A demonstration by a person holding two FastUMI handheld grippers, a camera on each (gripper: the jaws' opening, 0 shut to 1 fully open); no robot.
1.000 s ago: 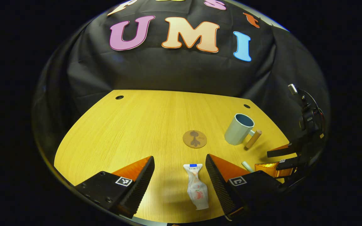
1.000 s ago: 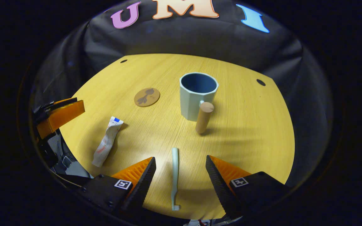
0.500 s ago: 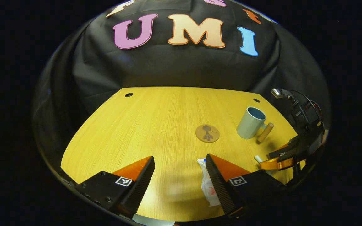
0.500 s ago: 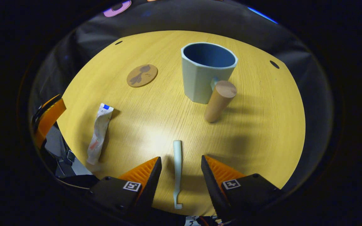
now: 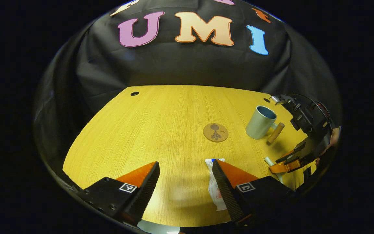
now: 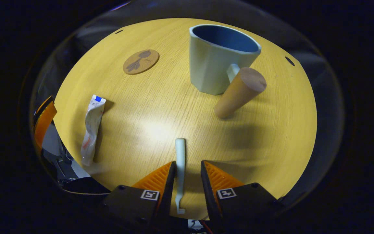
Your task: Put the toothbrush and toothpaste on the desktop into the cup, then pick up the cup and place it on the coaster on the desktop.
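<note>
Toothbrush point(image 6: 180, 162) lies flat on the desk point(image 6: 161, 107) at 6 o'clock in the right gripper view, handle end pointing toward the cup point(image 6: 218, 60), bristle end nearest the camera. The right gripper point(image 6: 187, 177) has its two orange fingers point(image 6: 157, 180) close on either side of the shaft, with a thin gap visible on the right side; whether both fingers press on it cannot be told. In the left gripper view the same gripper point(image 5: 282, 164) appears at 3 o'clock, low over the desk, with the toothbrush tip point(image 5: 267, 160) just ahead of it.

The left gripper point(image 5: 186, 185) is released, fingers wide apart above the desk. Toothpaste point(image 5: 214, 188) lies flat at 5 o'clock in that view, partly behind the inner edge of the right-hand finger, not between the two. In the right gripper view the toothpaste point(image 6: 91, 130) lies at 9 o'clock, well apart from the toothbrush.

The cup stands upright and empty at 1 o'clock in the right gripper view, its wooden handle point(image 6: 239, 92) jutting toward the camera. The coaster point(image 6: 141, 61) lies bare at 11 o'clock, apart from the cup. In the left gripper view the coaster point(image 5: 215, 132) sits near centre, with the cup point(image 5: 260, 122) beside it toward 3 o'clock.
</note>
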